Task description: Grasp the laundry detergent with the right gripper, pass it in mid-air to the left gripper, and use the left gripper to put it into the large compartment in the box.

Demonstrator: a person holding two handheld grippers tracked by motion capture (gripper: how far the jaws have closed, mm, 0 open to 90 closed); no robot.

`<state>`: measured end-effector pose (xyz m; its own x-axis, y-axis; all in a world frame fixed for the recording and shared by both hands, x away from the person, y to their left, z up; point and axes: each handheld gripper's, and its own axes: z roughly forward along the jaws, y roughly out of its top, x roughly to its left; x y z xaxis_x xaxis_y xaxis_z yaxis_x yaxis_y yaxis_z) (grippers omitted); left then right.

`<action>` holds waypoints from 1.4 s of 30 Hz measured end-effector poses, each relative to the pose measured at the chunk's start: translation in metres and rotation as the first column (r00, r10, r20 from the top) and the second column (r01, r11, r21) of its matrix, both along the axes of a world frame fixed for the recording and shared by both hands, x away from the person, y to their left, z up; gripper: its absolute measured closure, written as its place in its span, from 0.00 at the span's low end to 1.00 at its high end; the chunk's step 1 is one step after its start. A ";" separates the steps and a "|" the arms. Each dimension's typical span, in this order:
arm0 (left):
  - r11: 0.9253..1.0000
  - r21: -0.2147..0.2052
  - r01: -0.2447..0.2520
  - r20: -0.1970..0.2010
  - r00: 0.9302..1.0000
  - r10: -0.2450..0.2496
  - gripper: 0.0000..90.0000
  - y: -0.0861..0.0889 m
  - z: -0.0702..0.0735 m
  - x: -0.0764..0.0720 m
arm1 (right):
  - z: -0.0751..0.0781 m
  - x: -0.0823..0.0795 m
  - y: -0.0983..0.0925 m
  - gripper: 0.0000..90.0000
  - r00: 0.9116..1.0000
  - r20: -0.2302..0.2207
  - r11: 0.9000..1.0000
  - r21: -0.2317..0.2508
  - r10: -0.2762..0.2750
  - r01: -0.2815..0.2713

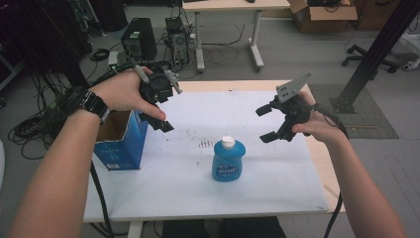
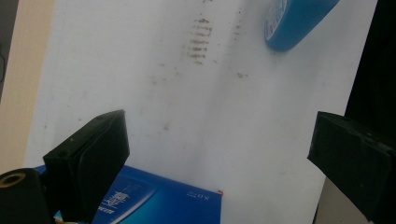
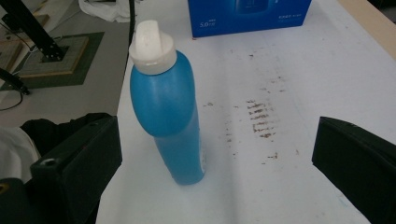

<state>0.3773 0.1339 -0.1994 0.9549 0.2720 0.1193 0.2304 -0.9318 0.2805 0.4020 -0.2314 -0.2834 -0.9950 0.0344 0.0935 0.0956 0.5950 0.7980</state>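
A blue bottle [image 1: 228,159] with a white cap stands upright on the white table top [image 1: 277,183], near its middle. An open blue box [image 1: 121,141] stands at the table's left edge. My left gripper [image 1: 157,111] hovers open above the box's right side, empty. My right gripper [image 1: 265,124] is open too, held in the air to the right of the bottle and a little behind it. In the right gripper view the bottle [image 3: 166,107] stands ahead between the wide jaws, nearer the left one, with the box [image 3: 247,14] beyond. The left gripper view looks down on the box [image 2: 159,200] and the bottle's base [image 2: 294,23].
Brown smudges [image 1: 205,144] mark the table behind the bottle. On the floor beyond lie a computer tower [image 1: 138,37], tangled cables [image 1: 29,126], a second table [image 1: 233,7], a cardboard box [image 1: 322,15] and a black slanted post [image 1: 376,49] at the right.
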 end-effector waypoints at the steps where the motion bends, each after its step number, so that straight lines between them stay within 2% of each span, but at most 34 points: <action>1: 1.000 0.000 0.000 0.000 1.000 0.000 0.06 0.000 0.000 0.000 | 0.000 0.000 0.000 0.02 1.000 0.000 1.000 0.000 0.000 0.000; 9: 1.000 -0.001 0.000 -0.007 1.000 0.000 0.06 -0.002 -0.004 -0.001 | -0.021 -0.010 0.001 0.02 1.000 -0.021 0.999 0.047 0.010 -0.009; 20: 1.000 -0.002 0.009 -0.010 1.000 -0.009 0.06 -0.003 -0.007 -0.003 | -0.047 -0.019 0.011 0.02 0.999 -0.043 0.998 0.068 0.019 -0.016; 29: 1.000 -0.010 0.014 -0.015 1.000 -0.015 0.06 -0.003 -0.011 -0.004 | -0.075 -0.026 0.025 0.03 0.996 -0.082 0.995 0.094 0.024 -0.017; 34: 1.000 -0.009 0.018 -0.018 1.000 -0.019 0.06 -0.003 -0.013 -0.005 | -0.083 -0.028 0.032 0.04 0.996 -0.086 0.992 0.121 0.028 -0.017; 42: 1.000 -0.013 0.023 -0.022 0.999 -0.024 0.06 -0.003 -0.015 -0.006 | -0.091 -0.028 0.044 0.04 0.995 -0.093 0.990 0.140 0.038 -0.025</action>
<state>0.3718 0.1310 -0.2140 0.9634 0.2506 0.0948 0.2146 -0.9336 0.2870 0.3736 -0.1877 -0.3747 -0.9817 -0.0165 0.1897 0.1583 0.4835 0.8609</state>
